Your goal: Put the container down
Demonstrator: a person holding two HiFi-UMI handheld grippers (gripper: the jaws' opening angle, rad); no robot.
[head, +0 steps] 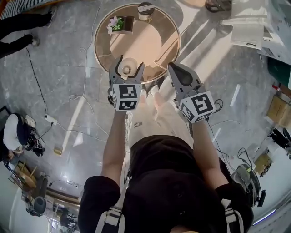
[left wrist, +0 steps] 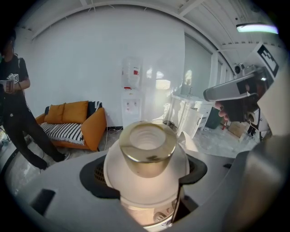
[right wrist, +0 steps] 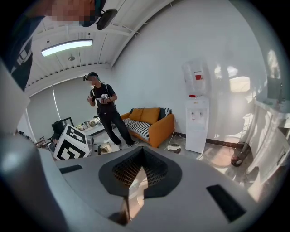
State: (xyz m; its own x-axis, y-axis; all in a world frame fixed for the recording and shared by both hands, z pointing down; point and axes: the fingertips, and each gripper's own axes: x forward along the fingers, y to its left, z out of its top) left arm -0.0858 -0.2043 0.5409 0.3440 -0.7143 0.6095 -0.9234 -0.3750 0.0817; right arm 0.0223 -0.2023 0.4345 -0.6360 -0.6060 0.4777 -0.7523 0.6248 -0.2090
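A small white container with a gold rim (head: 127,69) sits between the jaws of my left gripper (head: 130,62), which is shut on it. It hangs over the near edge of the round wooden table (head: 104,50). In the left gripper view the container (left wrist: 147,152) fills the middle, pressed by the jaws on both sides, its open gold mouth facing the camera. My right gripper (head: 177,69) is beside it to the right, over the floor, shut with nothing in it. In the right gripper view its jaws (right wrist: 135,183) meet along a thin seam.
On the table's far side stand a dark box with a plant (head: 119,23) and a lidded jar (head: 145,9). Cables (head: 41,91) run over the marble floor on the left. White boxes (head: 249,28) lie at the top right. An orange sofa (right wrist: 152,121) and a person (right wrist: 105,111) are in the room.
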